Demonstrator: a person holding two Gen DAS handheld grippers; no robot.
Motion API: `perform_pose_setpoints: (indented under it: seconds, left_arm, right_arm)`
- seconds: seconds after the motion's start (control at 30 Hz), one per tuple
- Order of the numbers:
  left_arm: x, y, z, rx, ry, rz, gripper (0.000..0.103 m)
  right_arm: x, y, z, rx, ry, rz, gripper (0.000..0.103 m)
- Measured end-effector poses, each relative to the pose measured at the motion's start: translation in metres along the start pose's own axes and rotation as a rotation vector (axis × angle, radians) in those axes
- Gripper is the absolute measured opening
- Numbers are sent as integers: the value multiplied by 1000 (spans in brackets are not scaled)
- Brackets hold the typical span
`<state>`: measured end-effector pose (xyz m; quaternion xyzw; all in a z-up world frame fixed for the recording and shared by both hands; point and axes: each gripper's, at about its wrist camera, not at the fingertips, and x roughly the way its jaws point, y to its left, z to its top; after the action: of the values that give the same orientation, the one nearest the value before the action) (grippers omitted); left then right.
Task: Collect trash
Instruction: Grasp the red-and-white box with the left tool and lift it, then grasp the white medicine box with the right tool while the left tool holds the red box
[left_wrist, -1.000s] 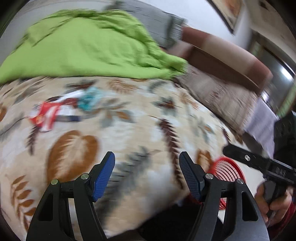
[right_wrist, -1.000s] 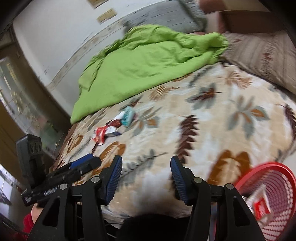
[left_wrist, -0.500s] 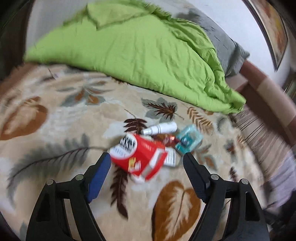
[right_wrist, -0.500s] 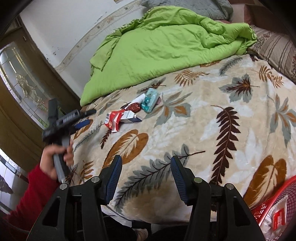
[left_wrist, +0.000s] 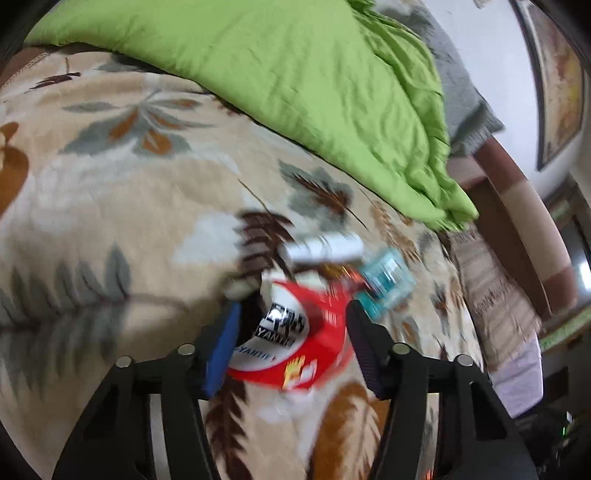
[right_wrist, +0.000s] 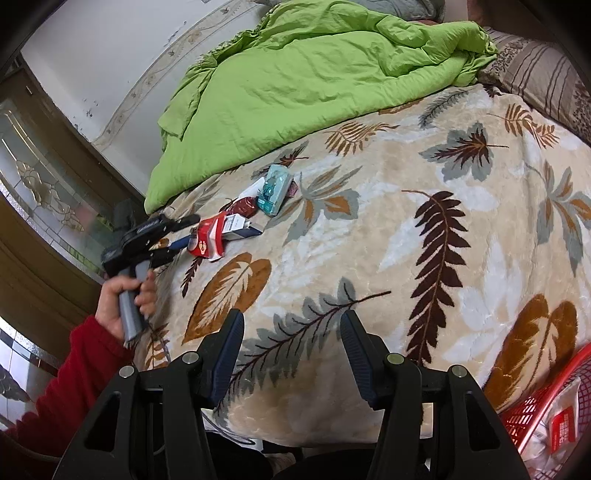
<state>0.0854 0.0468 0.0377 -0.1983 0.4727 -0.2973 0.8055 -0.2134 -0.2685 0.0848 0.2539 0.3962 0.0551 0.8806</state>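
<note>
With its jaws spread wide, the left gripper (left_wrist: 291, 339) straddles the red packet (left_wrist: 295, 332) lying on the leaf-patterned blanket (left_wrist: 110, 206), contact unclear through blur. Right gripper (right_wrist: 291, 354) hovers open, empty, beside the red basket (right_wrist: 535, 413).

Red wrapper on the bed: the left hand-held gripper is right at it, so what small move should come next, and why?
Probably close the left hand-held gripper on the red wrapper. Its jaws are open with the wrapper sitting between them on the blanket, so a squeeze should catch it. The left view is blurred, so contact is unclear. The red basket waits near the open right hand-held gripper.
</note>
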Motion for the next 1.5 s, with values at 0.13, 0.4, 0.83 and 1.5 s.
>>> perform_pose_setpoints:
  seconds: [0.13,0.4,0.83,1.5]
  left_arm:
    - [-11,-20,-31,30,5,-94,49]
    - [-2,-50,-54,75,20,-104,27]
    - [32,-70,-81,101,118,-134,27]
    - [-46,-93,-112,102,-179,26,9]
  right_arm:
    - [1,-1,-3,9,-2,5,59]
    - [-6,2,-9,2,-13,9,59]
    - [-12,-3,-13,17,-31,12,59]
    - [14,16,6,-106,9,23,59]
